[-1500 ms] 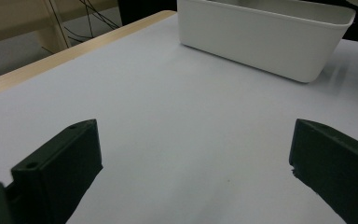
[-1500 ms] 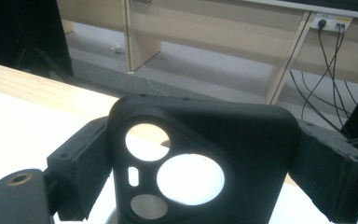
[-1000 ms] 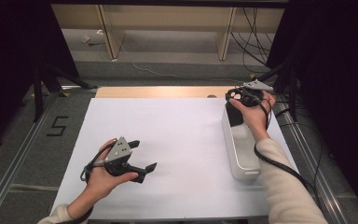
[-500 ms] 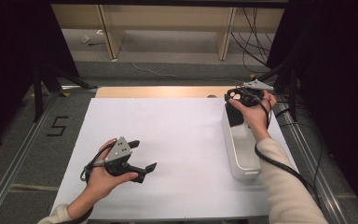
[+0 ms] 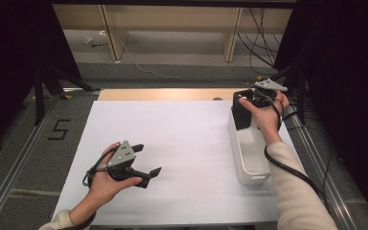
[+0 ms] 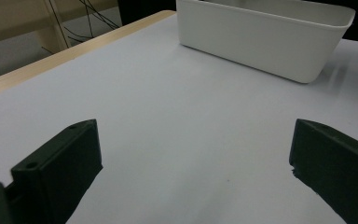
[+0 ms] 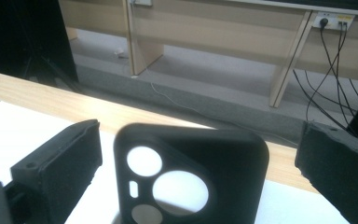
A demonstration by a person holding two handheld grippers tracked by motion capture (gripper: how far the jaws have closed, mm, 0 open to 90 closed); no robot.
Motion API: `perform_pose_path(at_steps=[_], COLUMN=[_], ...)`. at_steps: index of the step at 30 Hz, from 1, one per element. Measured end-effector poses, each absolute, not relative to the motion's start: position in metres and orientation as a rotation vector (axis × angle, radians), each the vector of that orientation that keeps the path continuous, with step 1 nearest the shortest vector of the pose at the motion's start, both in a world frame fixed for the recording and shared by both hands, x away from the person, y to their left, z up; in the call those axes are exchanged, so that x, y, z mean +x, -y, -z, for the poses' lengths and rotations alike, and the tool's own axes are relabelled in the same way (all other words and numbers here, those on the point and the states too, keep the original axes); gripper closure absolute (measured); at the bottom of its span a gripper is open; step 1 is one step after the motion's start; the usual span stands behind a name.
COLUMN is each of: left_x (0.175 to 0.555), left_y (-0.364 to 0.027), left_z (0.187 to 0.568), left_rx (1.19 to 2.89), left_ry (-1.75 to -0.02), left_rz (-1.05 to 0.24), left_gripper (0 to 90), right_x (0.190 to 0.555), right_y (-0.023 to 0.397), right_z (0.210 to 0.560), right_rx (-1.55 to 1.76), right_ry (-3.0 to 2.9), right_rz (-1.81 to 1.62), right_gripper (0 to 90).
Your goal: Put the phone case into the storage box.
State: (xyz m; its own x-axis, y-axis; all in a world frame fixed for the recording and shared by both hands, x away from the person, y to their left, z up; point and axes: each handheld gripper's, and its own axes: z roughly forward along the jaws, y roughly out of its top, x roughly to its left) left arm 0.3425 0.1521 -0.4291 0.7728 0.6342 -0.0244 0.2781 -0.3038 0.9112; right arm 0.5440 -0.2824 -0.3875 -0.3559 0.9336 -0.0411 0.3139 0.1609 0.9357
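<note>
Your right claw [image 5: 249, 101] is hovering at the far end of the white bin [image 5: 249, 158], which is sitting along the right side of the desk [image 5: 182, 139], and its jaws have just been opening. In the right gripper view they are standing spread wide, with the black phone case [image 7: 191, 177] rising upright between them and touching neither pad. The case is standing on end at the bin's far end, leaning there with its camera cutouts showing. From the high view it is appearing as a dark slab [image 5: 242, 112] just under your right hand [image 5: 266, 117]. Your left claw [image 5: 146, 160] is resting low over the near left part of the white desk, well apart from the bin, its jaws spread with only bare desk between them. In the left gripper view the bin [image 6: 261, 42] is lying ahead across the open surface.
</note>
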Motion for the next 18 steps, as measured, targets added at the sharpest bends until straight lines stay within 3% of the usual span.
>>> perform_pose_path(at_steps=[4, 13, 18], left_x=[0.342, 0.342, 0.341], left_y=[-0.152, -0.152, -0.152], left_z=[0.429, 0.428, 0.429], left_rx=[1.894, 1.89, 1.891], left_ry=[-0.697, -0.7, -0.701], left_rz=[-0.418, -0.421, -0.421], left_gripper=[1.9, 1.9, 1.9], right_x=[0.54, 0.522, 0.512], right_y=[0.282, 0.277, 0.276], right_z=[0.381, 0.374, 0.37], right_rx=[1.181, 1.137, 1.12], right_ry=[-1.769, -1.759, -1.764], right_rz=[-1.212, -1.252, -1.282], right_gripper=[2.5, 13.8, 14.3])
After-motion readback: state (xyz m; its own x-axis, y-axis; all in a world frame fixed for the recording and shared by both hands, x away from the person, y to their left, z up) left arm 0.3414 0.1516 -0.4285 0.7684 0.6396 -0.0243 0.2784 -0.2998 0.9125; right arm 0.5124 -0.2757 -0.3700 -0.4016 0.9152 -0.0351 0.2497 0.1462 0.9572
